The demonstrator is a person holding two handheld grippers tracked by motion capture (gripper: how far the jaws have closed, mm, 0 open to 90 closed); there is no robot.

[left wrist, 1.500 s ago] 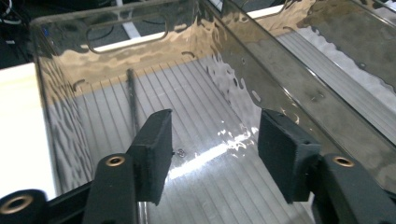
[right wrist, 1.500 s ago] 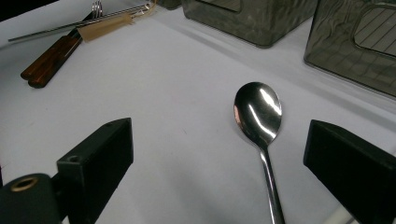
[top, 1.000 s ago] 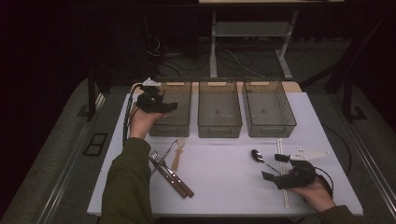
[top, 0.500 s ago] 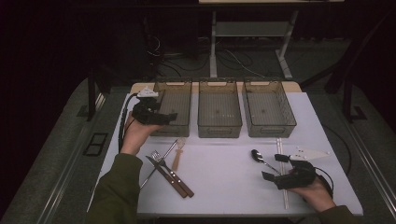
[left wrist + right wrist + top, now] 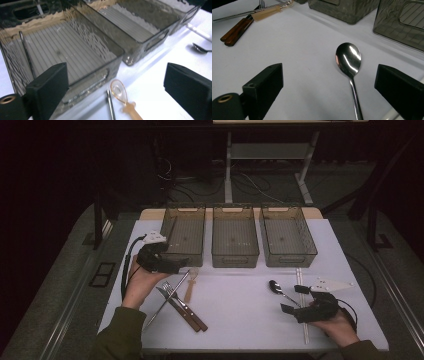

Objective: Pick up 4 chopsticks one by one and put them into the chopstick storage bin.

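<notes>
Lying flat on the white surface [image 5: 240, 320], the steel spoon [image 5: 278, 289] sits just in front of the right tongs [image 5: 298, 301], with its bowl toward the three bins and its handle running back toward the person. In the right gripper view the spoon [image 5: 350, 65] has its bowl face up, and its long axis runs from the bowl down the handle toward the gap between the two black jaws, which stand spread wide with nothing pinched; the handle end reaches in between them without touching either pad.

Well to the left of the spoon lies a cluster of cutlery: a pale plastic spoon [image 5: 190, 282] with its bowl toward the bins, a long metal rod [image 5: 167, 299] crossing it at a slant, and a fork and knife with brown wooden handles [image 5: 186, 312] whose handles point toward the near edge. A white stick [image 5: 301, 305] lies just right of the spoon, running front to back.

The left tongs [image 5: 177, 265] hover beyond that cluster, just beside the near end of the left bin [image 5: 184, 234]. Their jaws have just been opening and now stand spread, with nothing between them. In the left gripper view a thin metal rod [image 5: 25, 53] lies inside the left bin [image 5: 75, 62]. The middle bin [image 5: 235, 236] and right bin [image 5: 287, 236] stand behind the spoon.
</notes>
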